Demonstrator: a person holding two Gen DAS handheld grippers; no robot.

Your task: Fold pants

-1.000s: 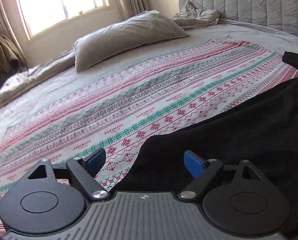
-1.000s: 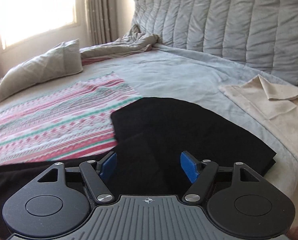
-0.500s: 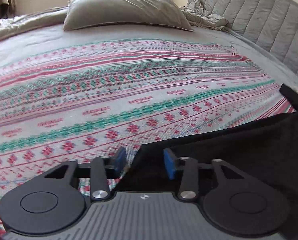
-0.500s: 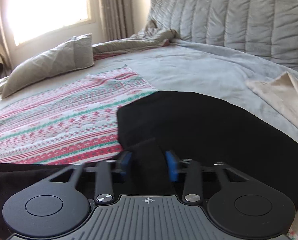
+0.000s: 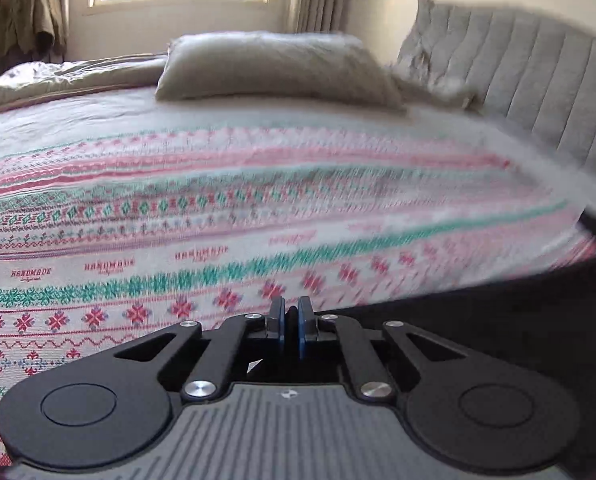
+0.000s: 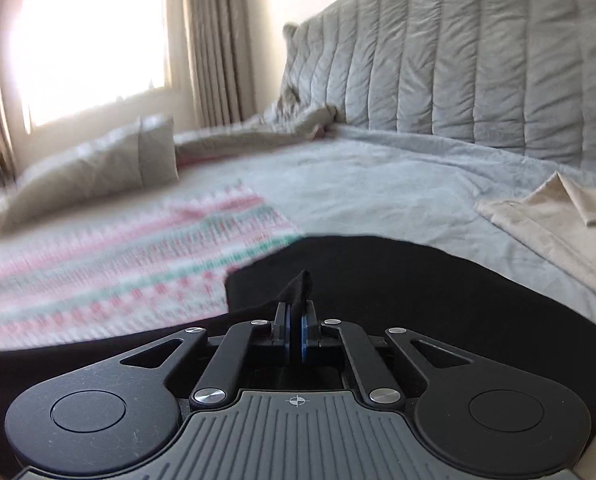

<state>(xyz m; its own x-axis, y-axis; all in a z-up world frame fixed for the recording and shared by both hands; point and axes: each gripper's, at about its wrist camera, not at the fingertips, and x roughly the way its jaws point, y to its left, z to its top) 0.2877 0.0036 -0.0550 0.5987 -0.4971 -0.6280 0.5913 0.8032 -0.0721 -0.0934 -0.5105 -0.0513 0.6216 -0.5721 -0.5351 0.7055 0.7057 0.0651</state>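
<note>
The black pants (image 6: 398, 280) lie spread on the bed, over the edge of a patterned pink, green and white blanket (image 5: 217, 208). My right gripper (image 6: 293, 316) is shut on a pinched fold of the black pants, which sticks up between the blue pads. My left gripper (image 5: 290, 312) is shut on the edge of the black pants (image 5: 498, 320), which stretch off to the lower right in the left wrist view. Both views are motion-blurred.
A grey pillow (image 5: 273, 68) lies at the far side of the bed, under a window. A quilted grey headboard (image 6: 478, 60) stands at the right. A folded beige cloth (image 6: 558, 224) lies on the grey sheet at the right.
Both grippers went from open to shut, each closing on the black pants. Both have lifted and tilted up, so more of the room shows.
</note>
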